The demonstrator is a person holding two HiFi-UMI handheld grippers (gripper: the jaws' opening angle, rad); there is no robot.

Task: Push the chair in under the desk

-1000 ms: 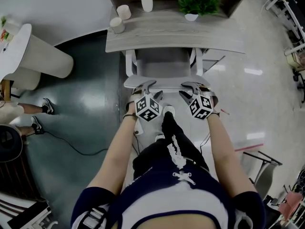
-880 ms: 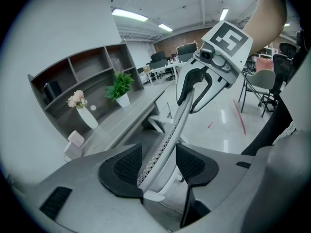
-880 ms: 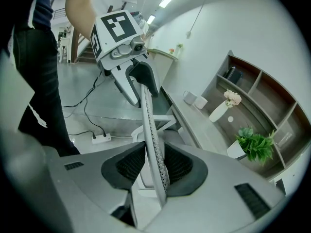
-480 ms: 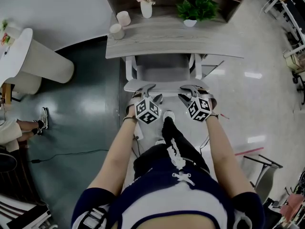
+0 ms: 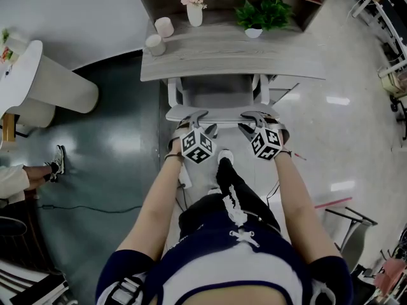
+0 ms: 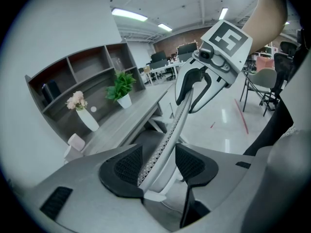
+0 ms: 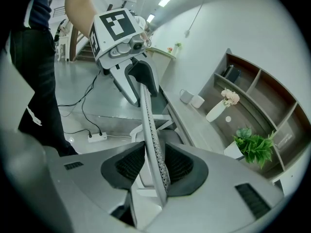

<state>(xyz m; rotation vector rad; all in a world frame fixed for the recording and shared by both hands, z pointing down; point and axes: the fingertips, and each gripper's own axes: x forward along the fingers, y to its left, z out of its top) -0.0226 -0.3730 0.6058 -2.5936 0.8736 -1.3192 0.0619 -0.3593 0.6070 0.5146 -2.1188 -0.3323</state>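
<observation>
Currently grips the chair (image 5: 219,93) by the top rail of its backrest (image 5: 219,112) with both tongs. Holds the left gripper (image 5: 193,117) on the left part of that rail, jaws closed onto the perforated edge, one pad against each face, as confirmed in the left gripper view. Holds the right gripper (image 5: 257,115) on the right part of the same rail, likewise clamped, with the mesh strip pinched between its dark pads (image 7: 129,166). Sets both marker cubes on the near side of the rail, apart from each other.

Locates the chair squarely at the near edge of the desk (image 5: 232,56) — seat partly beneath the grey top, backrest out on the near side.

Carries on the desk: a vase of flowers (image 5: 195,2) at the far edge, left of centre; a potted plant (image 5: 262,6) at the far right; two pale cups (image 5: 164,25) toward the left end.

Stands with one white shoe (image 5: 224,154) just near of the backrest, between the two grippers. Shows a dark cable (image 5: 82,207) on the floor to the left.
</observation>
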